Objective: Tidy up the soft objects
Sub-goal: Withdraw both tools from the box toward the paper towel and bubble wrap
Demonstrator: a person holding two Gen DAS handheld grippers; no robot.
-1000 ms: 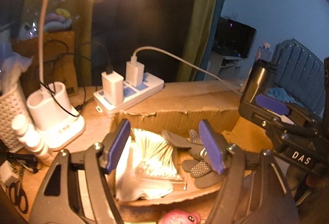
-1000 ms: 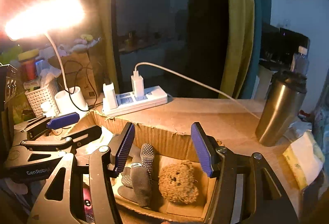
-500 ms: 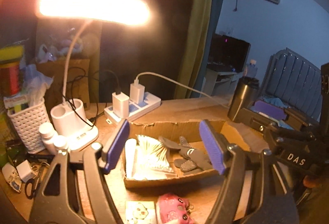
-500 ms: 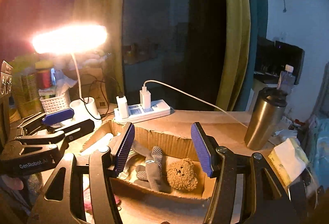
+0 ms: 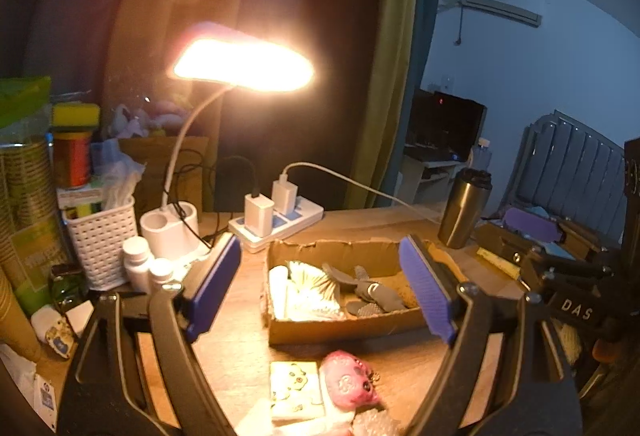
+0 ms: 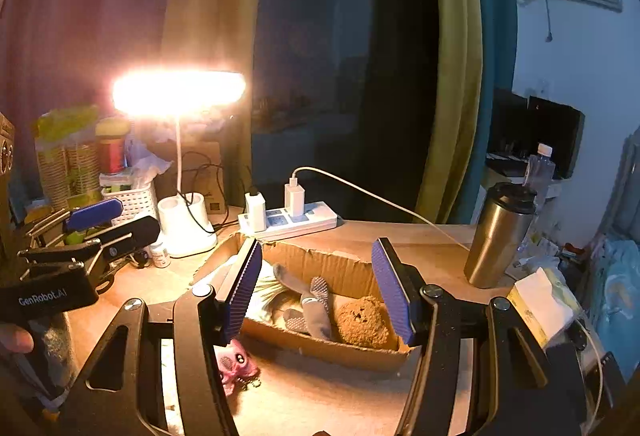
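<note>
Left gripper (image 5: 320, 290) wide apart, jaws just been opening, nothing between the pads. Right gripper (image 6: 316, 288) about half open, also empty. Both held above the table, short of the cardboard box (image 5: 344, 328).

Already in the box: grey socks (image 6: 310, 306), a brown teddy bear (image 6: 362, 322), a pale striped cloth (image 5: 310, 288). Not yet in: a pink plush toy (image 5: 348, 380) on the table just in front of the box, beside a small printed card (image 5: 294, 390).

Likely next: a reach down for the pink toy.

Risks, as a guess: a pinch on the keyring alone, leaving the toy swinging; the card dragged along with it; the low, torn box wall caught and the box pushed toward the power strip (image 5: 280, 224) and steel cup (image 6: 498, 236); glare from the lamp (image 5: 244, 66) hiding the target.
</note>
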